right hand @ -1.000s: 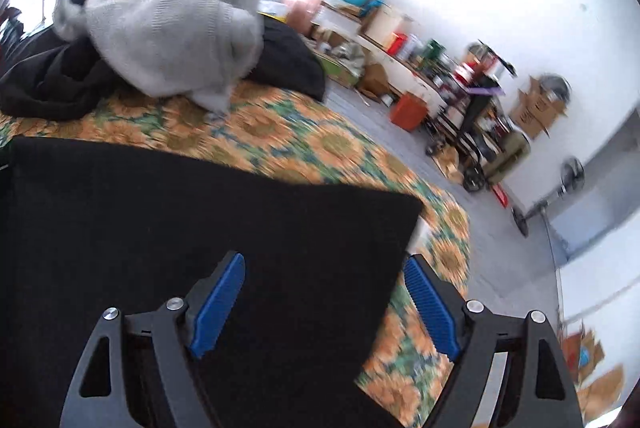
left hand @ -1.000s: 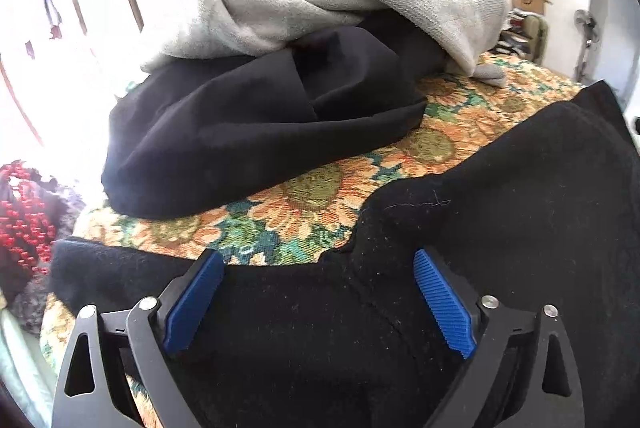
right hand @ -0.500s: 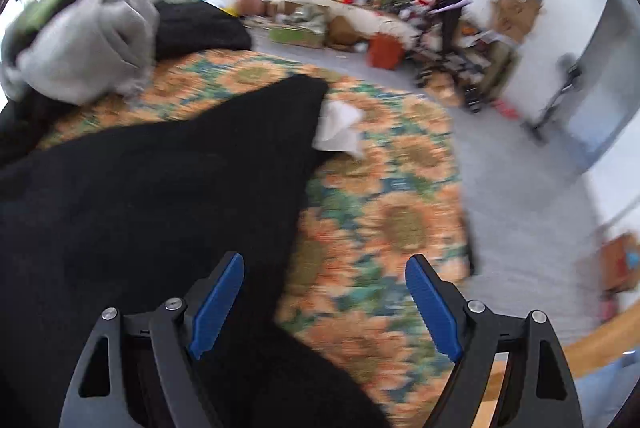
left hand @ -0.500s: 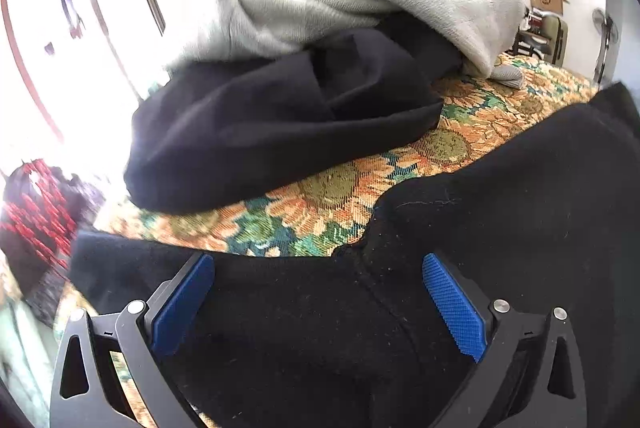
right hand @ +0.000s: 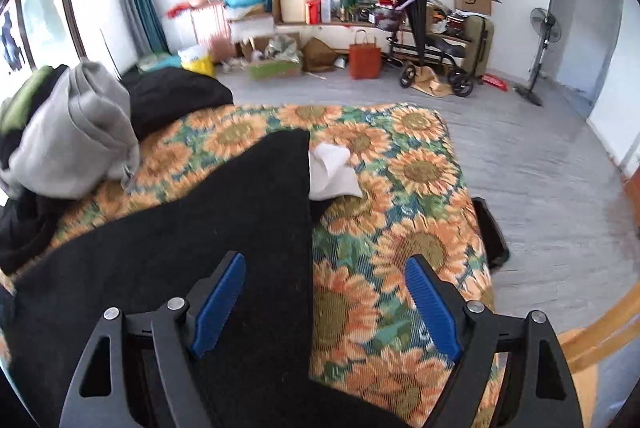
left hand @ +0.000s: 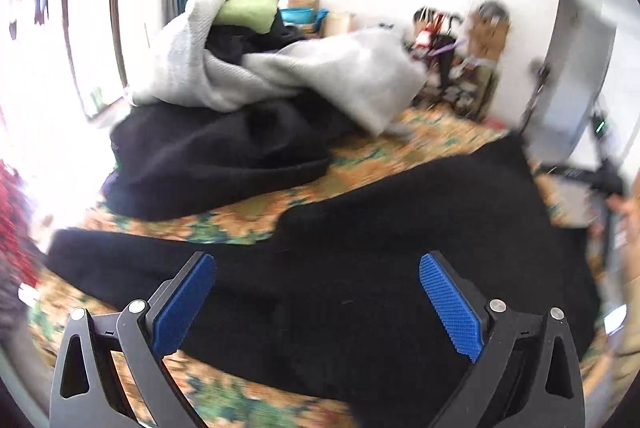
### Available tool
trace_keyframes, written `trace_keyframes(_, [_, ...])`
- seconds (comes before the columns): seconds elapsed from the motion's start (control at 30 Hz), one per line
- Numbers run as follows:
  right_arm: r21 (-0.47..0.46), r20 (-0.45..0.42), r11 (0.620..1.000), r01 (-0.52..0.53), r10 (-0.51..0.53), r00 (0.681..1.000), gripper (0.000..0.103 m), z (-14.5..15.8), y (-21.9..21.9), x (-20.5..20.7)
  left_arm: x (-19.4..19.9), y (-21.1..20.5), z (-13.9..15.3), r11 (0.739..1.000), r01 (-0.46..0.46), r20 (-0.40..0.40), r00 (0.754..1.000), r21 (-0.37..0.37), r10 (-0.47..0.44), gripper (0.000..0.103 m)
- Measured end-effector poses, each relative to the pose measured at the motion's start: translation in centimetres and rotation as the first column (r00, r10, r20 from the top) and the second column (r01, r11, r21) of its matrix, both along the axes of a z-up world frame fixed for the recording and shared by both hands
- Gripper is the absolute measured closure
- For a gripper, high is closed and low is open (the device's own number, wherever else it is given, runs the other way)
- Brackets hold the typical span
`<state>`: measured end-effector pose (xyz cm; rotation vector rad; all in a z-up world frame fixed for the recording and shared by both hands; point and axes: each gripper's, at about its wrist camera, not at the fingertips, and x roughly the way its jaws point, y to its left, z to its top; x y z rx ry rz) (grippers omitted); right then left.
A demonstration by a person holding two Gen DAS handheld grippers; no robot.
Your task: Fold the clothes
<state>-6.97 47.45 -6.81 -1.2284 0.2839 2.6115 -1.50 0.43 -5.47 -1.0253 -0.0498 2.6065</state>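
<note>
Each camera rides just behind its own claw and looks steeply down along the blue pads. The left one hangs close above the black garment (left hand: 380,236), facing the clothes pile (left hand: 256,95). The right faces the cluttered far wall. Both share garment, pile and sunflower bedspread (right hand: 420,187).

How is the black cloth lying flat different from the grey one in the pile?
The black cloth is spread out flat on the sunflower cover; the grey one is bunched up on a heap. The black cloth lies alone near the jaws; the grey one wraps other clothes. Both are unfolded laundry.
</note>
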Motion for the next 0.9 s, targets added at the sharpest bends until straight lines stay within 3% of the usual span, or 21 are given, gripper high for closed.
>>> trace_keyframes(0.13, [-0.121, 0.048, 0.993, -0.018, 0.024, 0.999, 0.017, -1.7, 0.7, -1.6, 0.1, 1.3, 0.1, 0.999, 0.022, 0.003, 1.0, 0.045, -0.022, 0.002])
trace_keyframes(0.27, [-0.179, 0.066, 0.983, -0.044, 0.057, 0.996, 0.02, -3.5, 0.7, -3.3, 0.4, 3.0, -0.3, 0.997, 0.068, 0.014, 0.998, 0.044, -0.069, 0.002])
trace_keyframes(0.3, [-0.192, 0.065, 0.98, -0.053, 0.067, 0.996, 0.025, -3.8, 0.6, -3.6, 0.5, 3.3, -0.3, 0.996, 0.081, 0.012, 0.997, 0.04, -0.081, 0.002])
trace_keyframes(0.37, [-0.215, 0.065, 0.974, -0.073, 0.089, 0.994, 0.055, -4.3, 0.3, -4.2, 0.6, 4.0, -0.4, 0.995, 0.1, 0.004, 0.995, 0.031, -0.1, 0.002])
trace_keyframes(0.4, [-0.213, 0.063, 0.974, -0.079, 0.094, 0.994, 0.075, -4.4, 0.0, -4.4, 0.7, 4.4, -0.4, 0.994, 0.109, -0.002, 0.994, 0.029, -0.109, 0.002])
trace_keyframes(0.47, [-0.159, 0.05, 0.983, -0.089, 0.098, 0.994, 0.092, -3.8, -0.9, -4.0, 0.9, 5.1, -0.4, 0.992, 0.125, -0.015, 0.992, 0.025, -0.124, 0.002])
trace_keyframes(0.6, [-0.003, -0.056, 0.976, -0.218, 0.218, 0.974, 0.096, -0.7, -4.9, -0.6, 1.5, 6.9, -0.2, 0.991, 0.132, -0.069, 0.989, -0.022, -0.133, 0.002])
trace_keyframes(0.67, [0.044, -0.107, 0.953, -0.301, 0.304, 0.947, 0.096, 0.7, -7.6, 2.2, 1.8, 8.1, 0.0, 0.99, 0.139, -0.101, 0.985, -0.041, -0.142, 0.002])
trace_keyframes(0.77, [0.1, -0.141, 0.88, -0.464, 0.474, 0.869, 0.097, 1.6, -12.6, 7.2, 2.5, 9.6, 0.5, 0.982, 0.187, -0.139, 0.973, -0.004, -0.186, 0.002])
trace_keyframes(0.9, [0.134, -0.097, 0.74, -0.659, 0.671, 0.735, 0.097, -0.8, -18.1, 14.3, 4.5, 11.0, 1.1, 0.956, 0.287, -0.216, 0.939, 0.056, -0.269, 0.002])
